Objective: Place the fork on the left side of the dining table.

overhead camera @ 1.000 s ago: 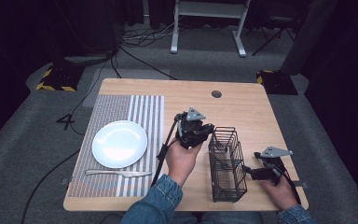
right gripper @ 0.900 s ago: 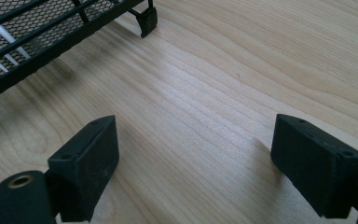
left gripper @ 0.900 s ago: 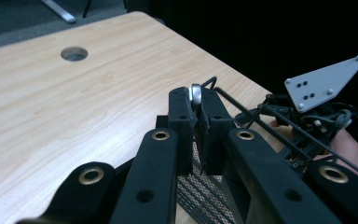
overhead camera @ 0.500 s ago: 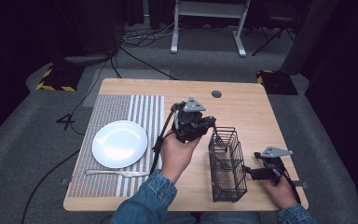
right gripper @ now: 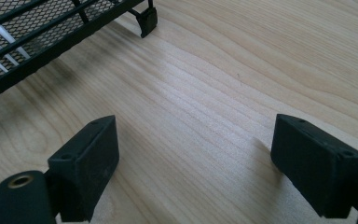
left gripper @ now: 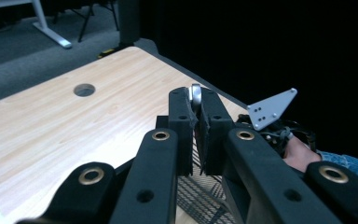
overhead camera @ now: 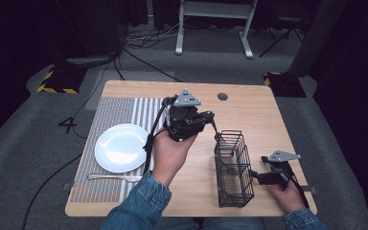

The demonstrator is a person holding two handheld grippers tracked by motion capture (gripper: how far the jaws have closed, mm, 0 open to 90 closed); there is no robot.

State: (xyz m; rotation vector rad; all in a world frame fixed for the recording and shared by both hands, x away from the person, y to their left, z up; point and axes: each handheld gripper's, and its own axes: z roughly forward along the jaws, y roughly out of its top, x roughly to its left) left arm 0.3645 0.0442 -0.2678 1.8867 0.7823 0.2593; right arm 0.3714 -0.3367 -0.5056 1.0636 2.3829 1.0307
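Now, what I saw:
Left gripper (overhead camera: 210, 123): I held it up over the table middle, jaws squeezed on a thin shiny metal piece (left gripper: 196, 94).
Right gripper (right gripper: 196, 163): it sat low at 4 o'clock, jaws wide apart, gripping nothing.
Wire basket (overhead camera: 233, 167): stood between my two grippers, just beside the right one.
Plate (overhead camera: 120, 147): lay on the striped mat (overhead camera: 106, 117) at 9 o'clock.
Fork (overhead camera: 110, 178): lay just below the plate.

Table (overhead camera: 249, 110) bears mat (overhead camera: 112, 112), wire basket (overhead camera: 233, 167).

table (overhead camera: 249, 110) matt wood | basket (overhead camera: 233, 168) blk wire | plate (overhead camera: 122, 147) glossy
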